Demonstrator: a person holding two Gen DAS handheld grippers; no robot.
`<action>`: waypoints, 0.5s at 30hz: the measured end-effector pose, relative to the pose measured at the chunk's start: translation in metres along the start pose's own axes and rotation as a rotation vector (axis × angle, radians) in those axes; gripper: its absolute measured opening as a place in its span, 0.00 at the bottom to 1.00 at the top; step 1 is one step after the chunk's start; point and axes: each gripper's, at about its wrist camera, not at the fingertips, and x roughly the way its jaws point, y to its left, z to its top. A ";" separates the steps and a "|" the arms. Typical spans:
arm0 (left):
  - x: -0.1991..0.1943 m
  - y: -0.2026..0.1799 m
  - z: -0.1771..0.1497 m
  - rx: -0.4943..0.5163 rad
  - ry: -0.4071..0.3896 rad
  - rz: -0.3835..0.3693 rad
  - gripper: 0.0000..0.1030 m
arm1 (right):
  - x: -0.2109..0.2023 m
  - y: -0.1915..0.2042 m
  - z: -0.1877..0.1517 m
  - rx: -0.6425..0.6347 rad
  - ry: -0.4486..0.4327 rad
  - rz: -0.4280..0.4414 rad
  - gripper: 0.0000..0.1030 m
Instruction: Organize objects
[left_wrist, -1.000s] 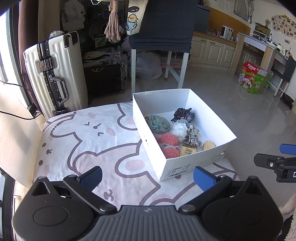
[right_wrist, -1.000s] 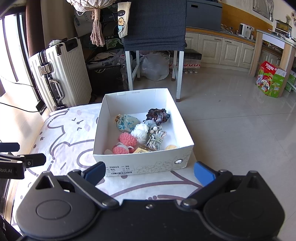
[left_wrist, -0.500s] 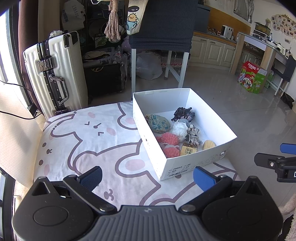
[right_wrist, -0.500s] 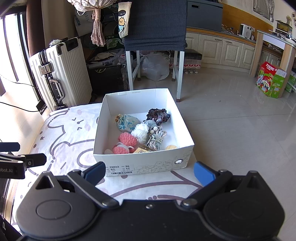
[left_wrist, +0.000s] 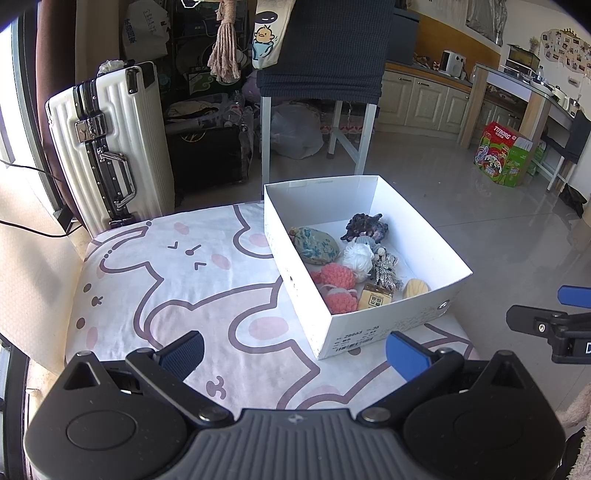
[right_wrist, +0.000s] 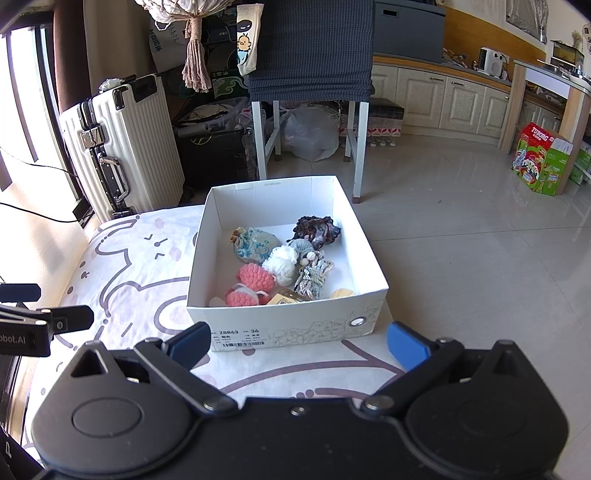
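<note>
A white shoe box (right_wrist: 288, 328) sits on a soft cushion with a pink cartoon face (left_wrist: 192, 280). The box is open at the top and has small things inside.

In the box there is a blue flowery pouch (right_wrist: 255, 240) near the back left. A dark purple knitted thing (right_wrist: 317, 229) lies at the back right. A white yarn ball (right_wrist: 280, 264) is in the middle. Two pink knitted balls (right_wrist: 256, 277) lie toward the front left, one behind the other. A bundle of gray-green cord (right_wrist: 314, 275) lies just beside the white ball. A small tan card with a square code (left_wrist: 376, 297) and a pale round wooden piece (left_wrist: 415, 288) rest against the front wall.

The right gripper (right_wrist: 297, 347) hangs in front of the box, close to its front wall. Its two blue fingers (right_wrist: 406, 347) are spread wide apart and hold nothing. The box lies straight ahead, between the two fingers.

The left gripper (left_wrist: 293, 354) hangs over the cushion, and the box lies ahead and to its right. Its fingers are also spread wide and hold nothing.

A white suitcase (left_wrist: 110, 147) stands behind the cushion. A chair with a dark blue cover (right_wrist: 310, 48) stands behind the box.
</note>
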 end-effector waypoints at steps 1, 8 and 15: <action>0.000 0.000 0.000 0.000 0.000 -0.002 1.00 | 0.000 0.000 0.000 0.000 0.000 0.001 1.00; 0.001 0.000 0.000 0.006 0.001 -0.007 1.00 | -0.001 0.002 0.000 0.000 0.001 0.003 1.00; 0.000 0.000 0.001 0.012 0.001 -0.017 1.00 | -0.001 0.003 0.000 0.001 0.000 0.004 1.00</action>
